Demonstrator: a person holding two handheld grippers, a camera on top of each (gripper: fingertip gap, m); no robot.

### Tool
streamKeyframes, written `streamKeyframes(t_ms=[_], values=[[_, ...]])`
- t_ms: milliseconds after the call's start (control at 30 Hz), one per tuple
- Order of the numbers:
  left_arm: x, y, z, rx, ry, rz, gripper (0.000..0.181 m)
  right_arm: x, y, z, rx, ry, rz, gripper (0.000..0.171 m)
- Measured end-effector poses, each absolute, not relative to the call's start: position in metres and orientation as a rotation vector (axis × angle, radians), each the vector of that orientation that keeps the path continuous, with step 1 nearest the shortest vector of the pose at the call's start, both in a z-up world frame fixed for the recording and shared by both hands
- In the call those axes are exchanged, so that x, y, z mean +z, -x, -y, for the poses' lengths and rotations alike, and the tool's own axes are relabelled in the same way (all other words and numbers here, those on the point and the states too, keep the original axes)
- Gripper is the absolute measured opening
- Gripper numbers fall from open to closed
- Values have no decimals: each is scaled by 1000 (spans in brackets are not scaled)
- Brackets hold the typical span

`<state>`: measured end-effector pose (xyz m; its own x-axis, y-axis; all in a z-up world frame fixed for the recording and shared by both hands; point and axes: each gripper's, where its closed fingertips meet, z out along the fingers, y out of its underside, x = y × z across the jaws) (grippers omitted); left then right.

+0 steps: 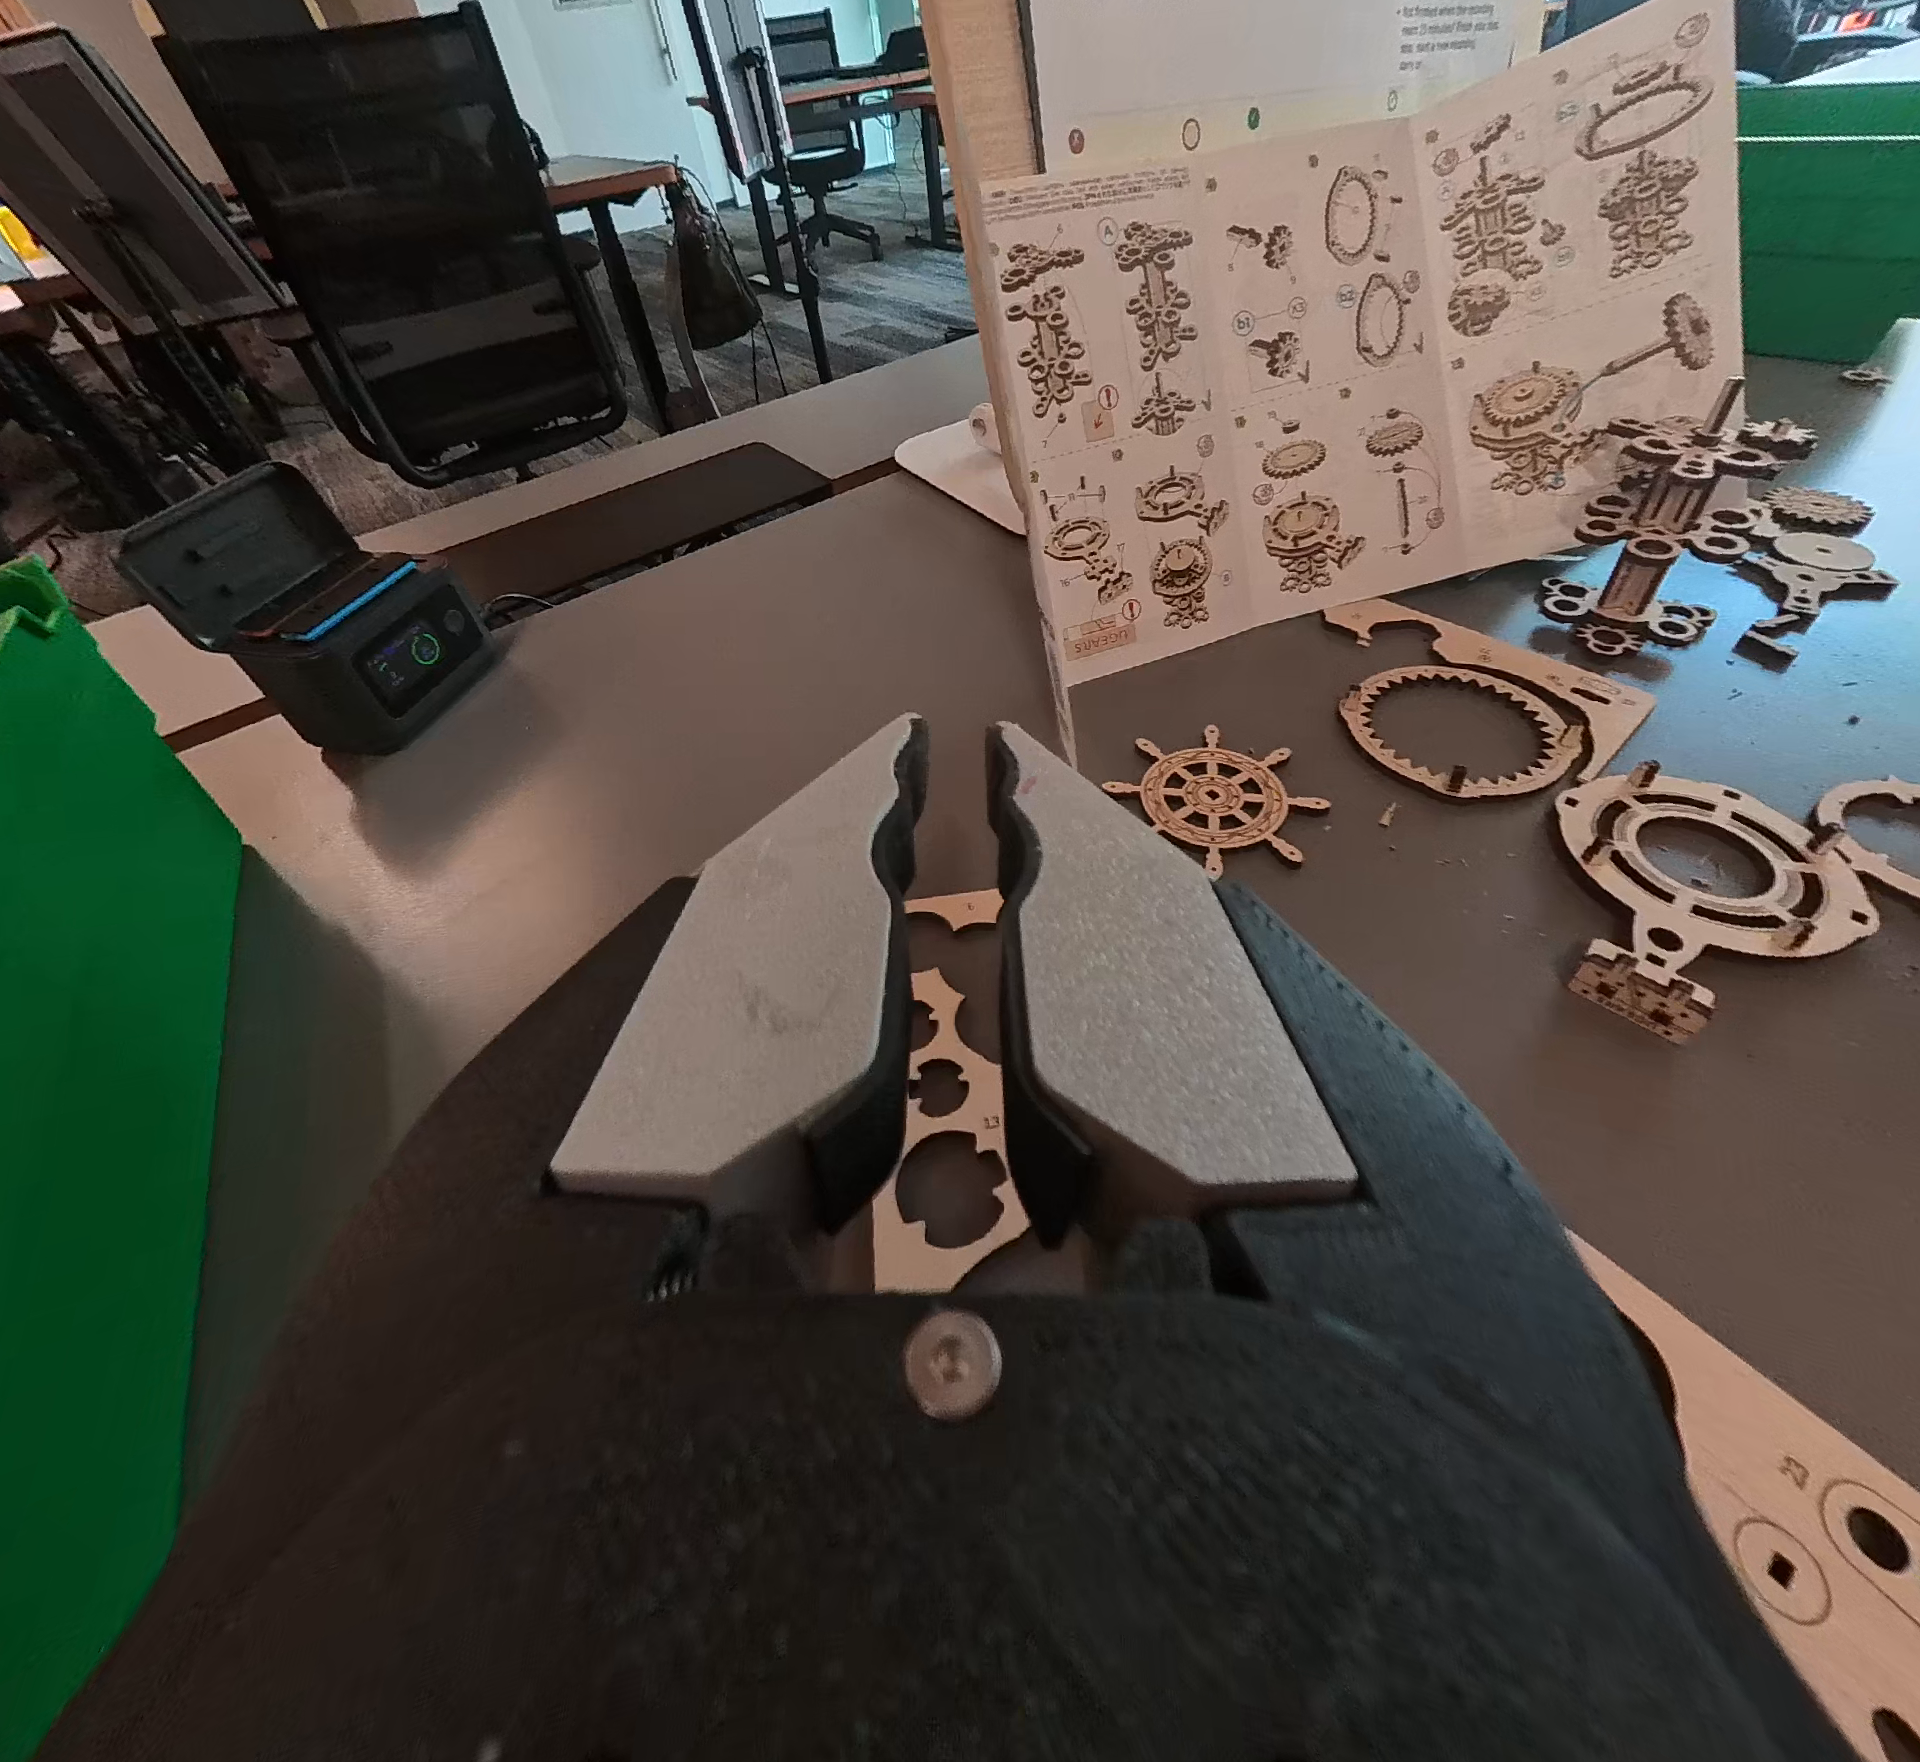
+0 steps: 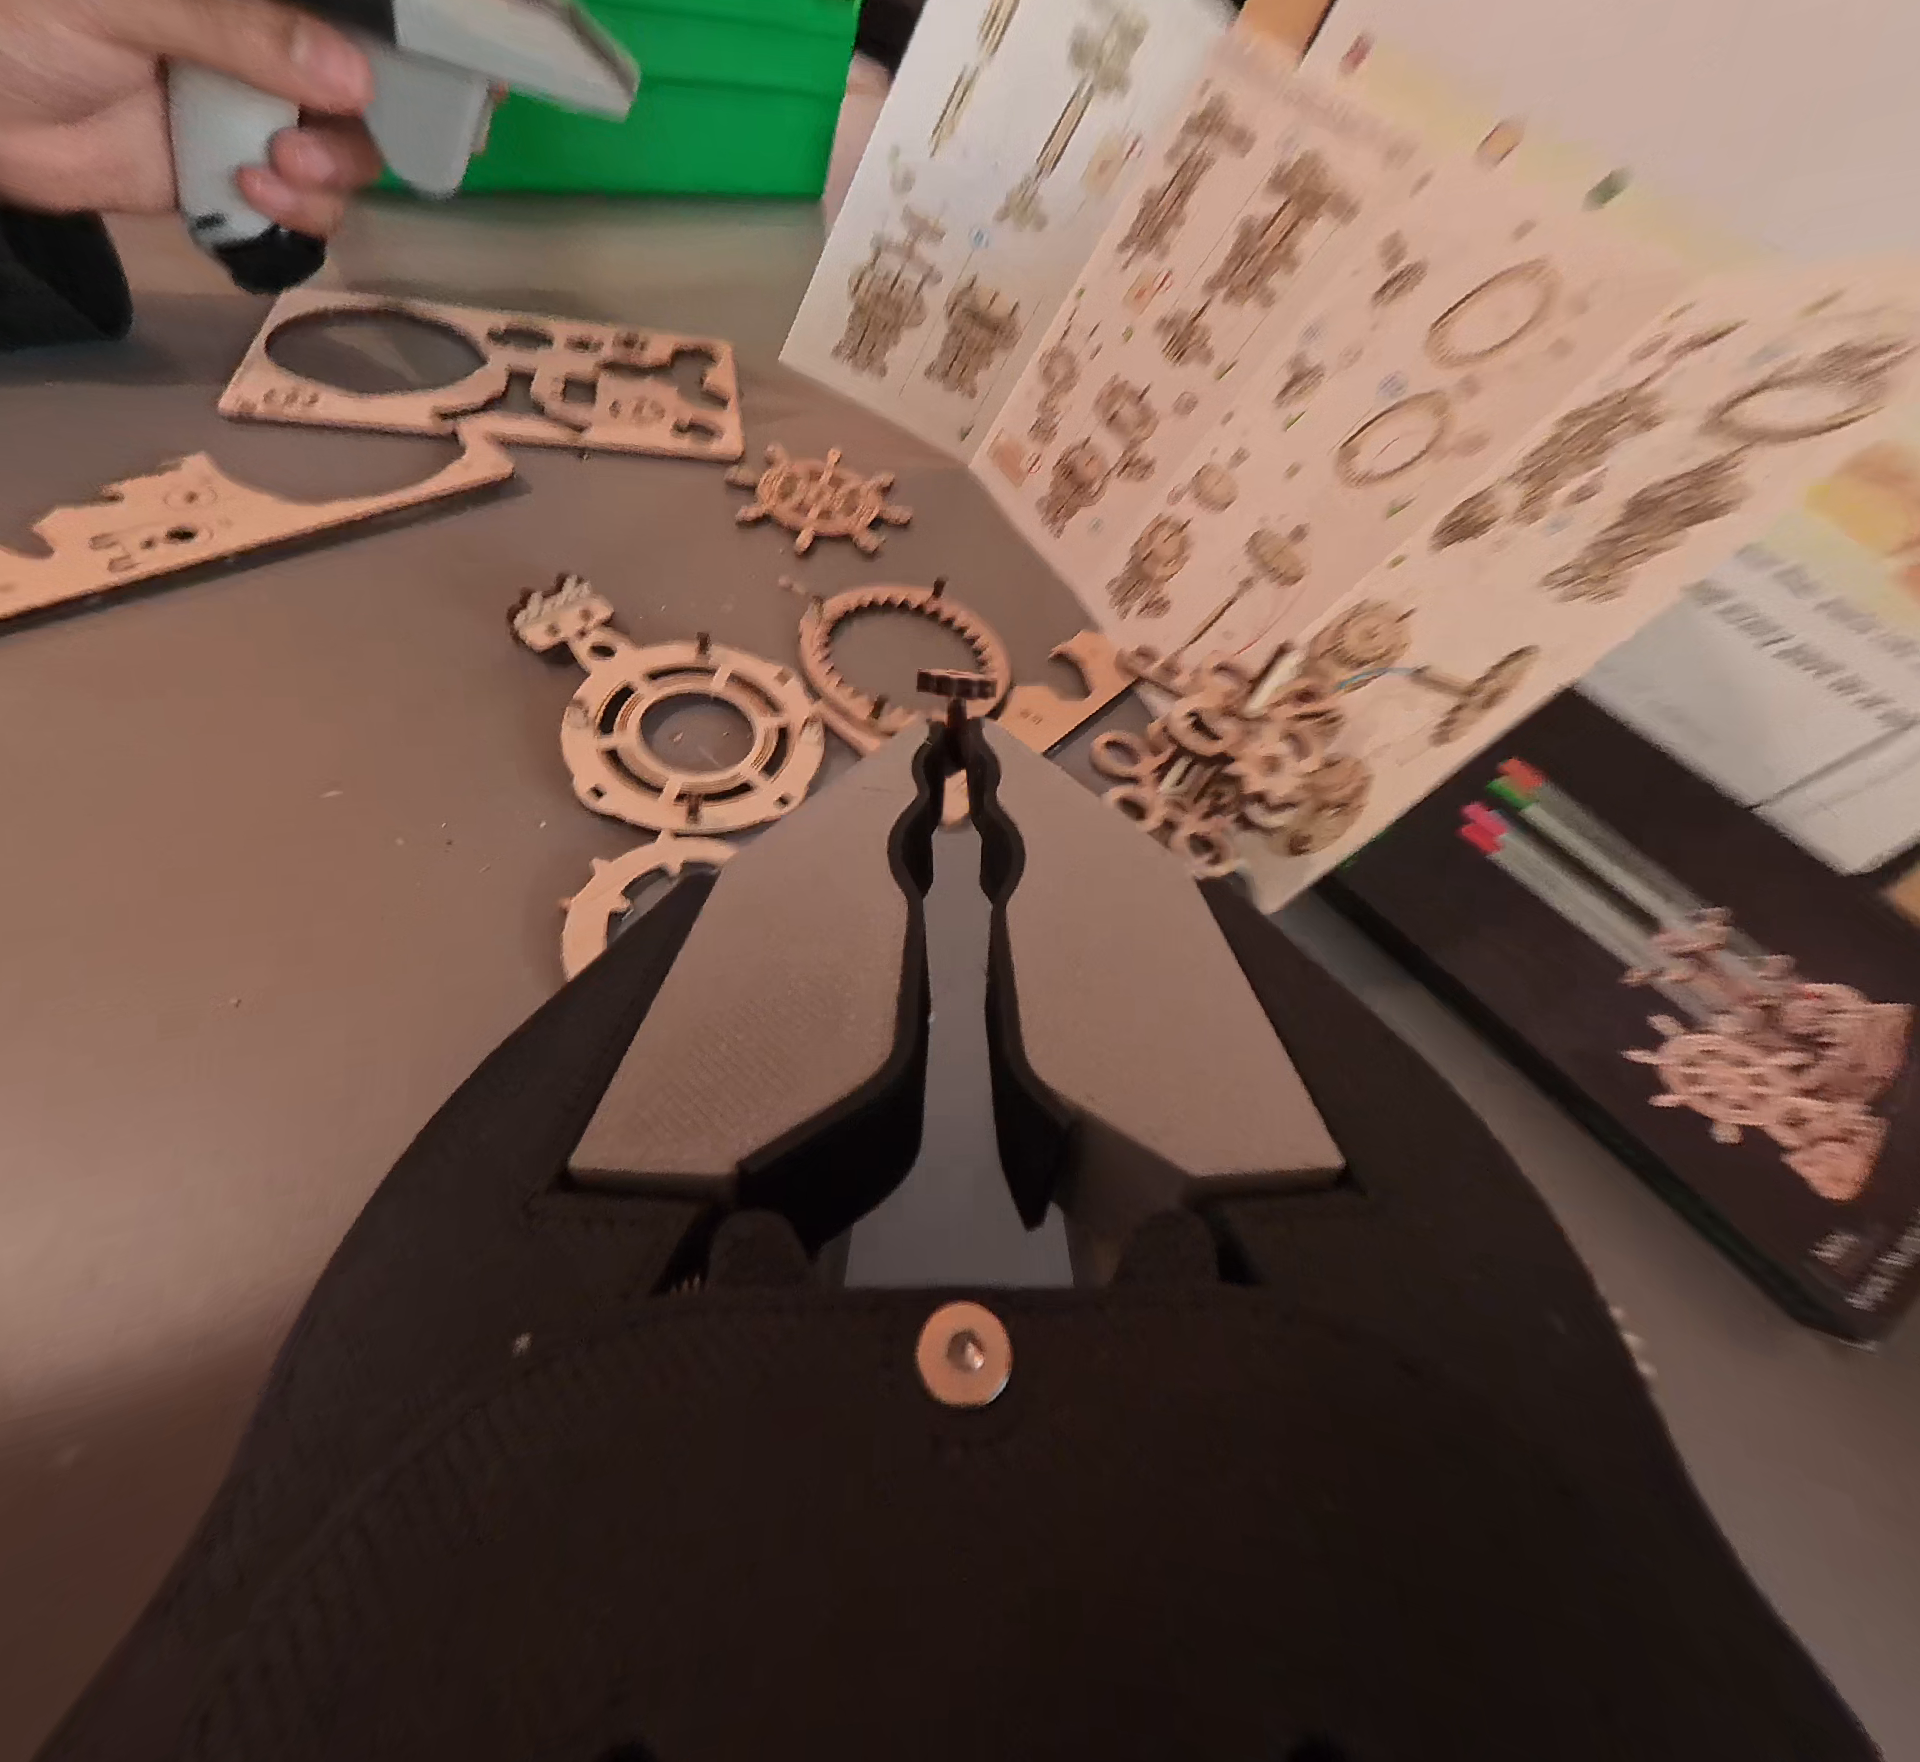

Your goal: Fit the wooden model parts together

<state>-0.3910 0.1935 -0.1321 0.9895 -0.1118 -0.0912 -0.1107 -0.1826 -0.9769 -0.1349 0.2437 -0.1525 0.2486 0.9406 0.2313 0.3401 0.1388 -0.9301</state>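
Note:
My right gripper [image 2: 954, 746] is shut on a small T-shaped wooden pin [image 2: 954, 689] and holds it above the table, near a toothed ring [image 2: 904, 663] and a round ringed base plate [image 2: 691, 746]. The partly built column model [image 2: 1226, 777] stands just to its right. My left gripper [image 1: 956, 746] is open and empty, with a narrow gap between its tips, and hovers over a punched-out wooden sheet [image 1: 945, 1089]. In the left wrist view the toothed ring [image 1: 1465, 725], the base plate [image 1: 1714, 865] and the column model [image 1: 1673, 517] lie to its right.
A wooden ship's wheel [image 1: 1216, 796] lies ahead of the left gripper. The open instruction booklet [image 1: 1351, 362] stands behind the parts. Green boxes [image 1: 94, 1089] [image 1: 1829, 226] sit left and far right. A black charger case [image 1: 312, 611] is at the left. Leftover sheets [image 2: 488, 372] and the dark kit box [image 2: 1662, 1037] lie on the table. The grippers' ends are close to 25 cm from one another.

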Motion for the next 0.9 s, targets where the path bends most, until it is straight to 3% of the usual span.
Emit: streamKeyframes(t_ms=[400, 633, 900], values=[[-129, 414, -191, -6, 1738, -71, 6, -62, 63, -280, 585, 1192, 1029, 0], [-136, 415, -195, 47, 1757, -90, 4, -105, 4, -355, 400, 1327, 983, 0], [-134, 421, -194, 106, 1724, -80, 0, -109, -27, -389, 699, 1498, 721, 0]])
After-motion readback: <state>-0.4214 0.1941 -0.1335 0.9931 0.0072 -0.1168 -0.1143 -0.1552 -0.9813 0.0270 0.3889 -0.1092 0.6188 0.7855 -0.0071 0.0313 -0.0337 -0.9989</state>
